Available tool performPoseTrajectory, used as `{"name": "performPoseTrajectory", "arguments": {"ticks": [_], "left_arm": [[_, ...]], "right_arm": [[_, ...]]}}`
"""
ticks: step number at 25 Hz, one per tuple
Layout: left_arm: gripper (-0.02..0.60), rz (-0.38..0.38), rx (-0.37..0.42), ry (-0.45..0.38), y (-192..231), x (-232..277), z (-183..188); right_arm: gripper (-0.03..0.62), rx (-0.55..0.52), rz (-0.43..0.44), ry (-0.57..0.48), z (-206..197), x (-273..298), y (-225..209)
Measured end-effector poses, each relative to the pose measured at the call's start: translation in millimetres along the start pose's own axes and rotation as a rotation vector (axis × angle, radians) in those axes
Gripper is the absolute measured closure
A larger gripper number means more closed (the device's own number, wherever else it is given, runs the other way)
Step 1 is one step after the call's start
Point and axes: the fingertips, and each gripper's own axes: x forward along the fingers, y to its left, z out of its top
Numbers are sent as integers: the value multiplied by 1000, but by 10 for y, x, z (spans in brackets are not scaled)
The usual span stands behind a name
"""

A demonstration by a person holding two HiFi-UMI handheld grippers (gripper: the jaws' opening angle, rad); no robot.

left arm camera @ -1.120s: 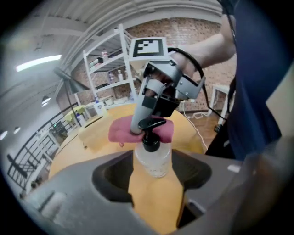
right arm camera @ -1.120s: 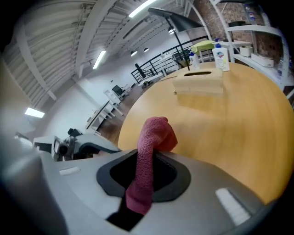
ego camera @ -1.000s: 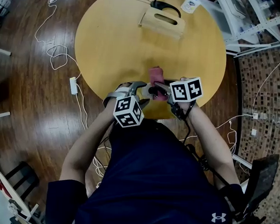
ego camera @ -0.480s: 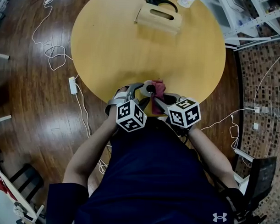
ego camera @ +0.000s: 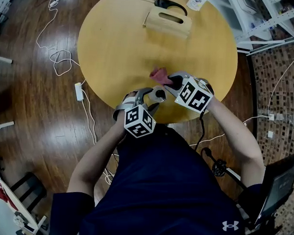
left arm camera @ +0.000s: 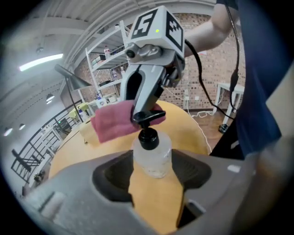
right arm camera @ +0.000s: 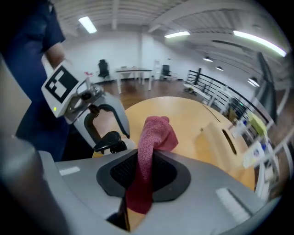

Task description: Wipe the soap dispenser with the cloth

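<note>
Soap dispenser (left arm camera: 151,155) sits right at the 6 o'clock edge of the round wooden table (ego camera: 116,46), a clear bottle with a black pump top, and how full it is I cannot tell. It stands upright, long axis vertical, pump head uppermost; which way the spout points I cannot make out. Left gripper (ego camera: 155,96) has it: jaws spread wide, pads against either side of the bottle. Right gripper (ego camera: 171,81) is clamped narrow on the pink cloth (right arm camera: 148,151), one end sticking up past the pads, the rest hanging down between them. That cloth hovers just at 1 o'clock from the pump head, close beside it, and from the head view it looks clear of the bottle. Over at the table's 12 o'clock sits a wooden box (ego camera: 168,21) with a slot handle, well apart from the action, a white bottle (ego camera: 196,1) just beyond it. Nothing stands between cloth and dispenser.
</note>
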Motion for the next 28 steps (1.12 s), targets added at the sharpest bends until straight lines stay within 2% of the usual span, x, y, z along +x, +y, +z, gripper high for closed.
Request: {"name": "performPoseTrajectory", "arguments": {"ticks": [2, 3, 6, 9, 12, 15, 19, 23, 28], "left_arm": [[319, -1, 1, -4, -7, 14, 17], [319, -1, 1, -6, -11, 17, 25], [319, 5, 0, -12, -12, 14, 25], [318, 9, 1, -16, 12, 2, -2], [314, 7, 2, -19, 22, -1, 6], [314, 4, 2, -22, 18, 6, 19], [314, 7, 8, -28, 19, -2, 4], [303, -8, 38, -31, -15, -23, -3], [287, -50, -47, -25, -72, -200, -168]], "right_arm": [[519, -177, 73, 70, 59, 118, 110], [519, -228, 97, 97, 56, 157, 151], [522, -255, 134, 135, 4, 145, 208], [522, -195, 136, 132, -77, 48, 322], [522, -119, 77, 132, -188, -56, 441], [522, 12, 32, 128, -253, -130, 575], [522, 217, 35, 90, -219, -121, 789], [522, 331, 30, 64, -140, -111, 909], [522, 434, 52, 52, -99, -115, 1074]]}}
